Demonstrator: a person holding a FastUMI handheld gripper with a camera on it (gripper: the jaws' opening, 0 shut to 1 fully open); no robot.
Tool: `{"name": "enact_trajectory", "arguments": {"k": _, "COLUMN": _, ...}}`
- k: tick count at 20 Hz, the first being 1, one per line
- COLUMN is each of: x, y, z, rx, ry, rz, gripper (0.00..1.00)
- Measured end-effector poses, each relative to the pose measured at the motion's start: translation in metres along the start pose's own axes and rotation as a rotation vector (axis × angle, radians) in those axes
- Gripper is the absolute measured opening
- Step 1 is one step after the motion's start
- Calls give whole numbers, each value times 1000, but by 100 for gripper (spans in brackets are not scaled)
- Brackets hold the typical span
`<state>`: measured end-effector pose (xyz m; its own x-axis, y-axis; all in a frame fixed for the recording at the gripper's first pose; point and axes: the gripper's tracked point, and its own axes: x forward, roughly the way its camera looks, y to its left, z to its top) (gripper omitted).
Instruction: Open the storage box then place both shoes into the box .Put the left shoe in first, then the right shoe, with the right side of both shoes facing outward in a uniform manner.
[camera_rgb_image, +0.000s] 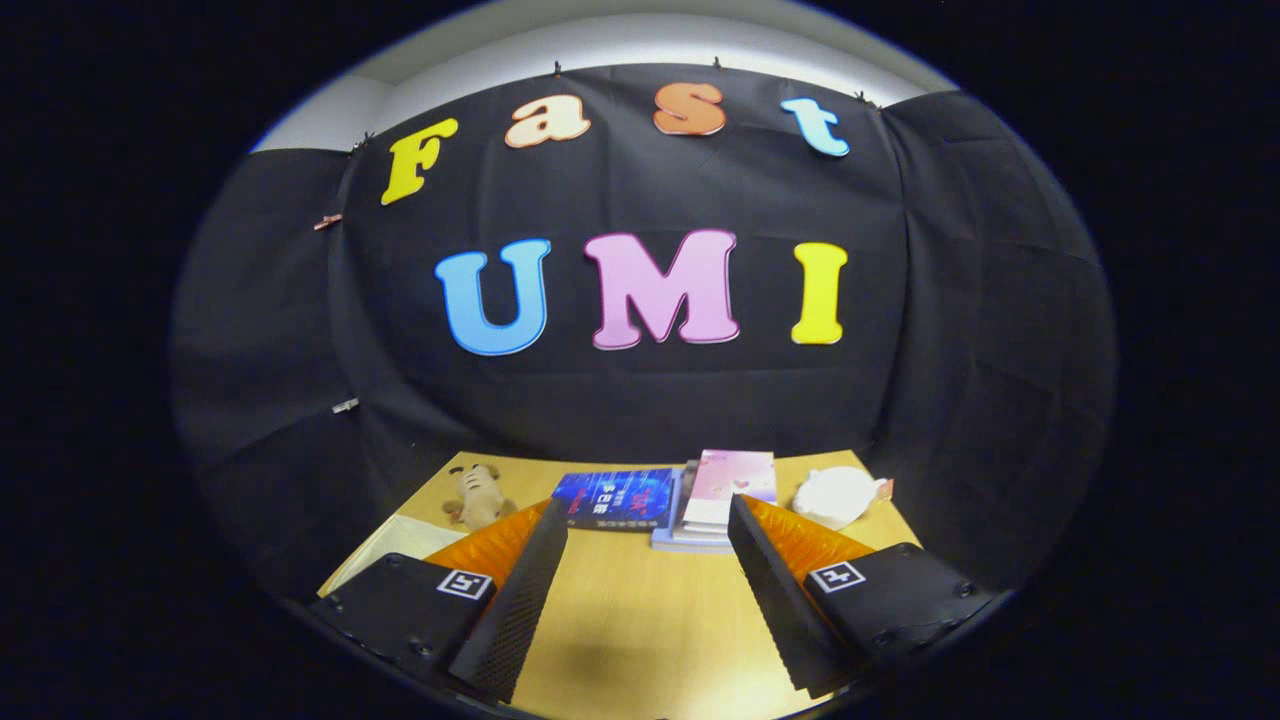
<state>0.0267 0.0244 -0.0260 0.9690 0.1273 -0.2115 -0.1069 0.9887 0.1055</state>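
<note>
My gripper (648, 515) is open, its two fingers spread wide above a wooden table (640, 620) with nothing between them. Just beyond the left finger (520, 590), at the table's near left, a pale flat thing (385, 550) shows in part; I cannot tell what it is.
At the table's far edge lie a blue book (615, 498), a stack of books with a pink cover on top (725, 495), a small plush toy (478, 497) at the left and a white plush toy (835, 495) at the right. Black cloth walls stand behind and at both sides.
</note>
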Motion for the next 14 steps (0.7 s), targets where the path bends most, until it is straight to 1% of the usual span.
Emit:
{"name": "enact_trajectory", "arguments": {"k": 3, "x": -6, "y": -35, "z": -2, "rx": 1, "ry": -33, "rz": -35, "gripper": 98}}
{"name": "enact_trajectory", "arguments": {"k": 6, "x": -9, "y": -60, "z": -1, "rx": 47, "ry": -53, "rz": -32, "gripper": 99}}
{"name": "enact_trajectory", "arguments": {"k": 8, "x": -7, "y": -77, "z": -2, "rx": 49, "ry": -71, "rz": -34, "gripper": 98}}
{"name": "enact_trajectory", "arguments": {"k": 10, "x": -5, "y": -87, "z": -5, "rx": 33, "ry": -70, "rz": -19, "gripper": 98}}
{"name": "enact_trajectory", "arguments": {"k": 14, "x": -1, "y": -90, "z": -8, "rx": 9, "ry": -56, "rz": 50, "gripper": 98}}
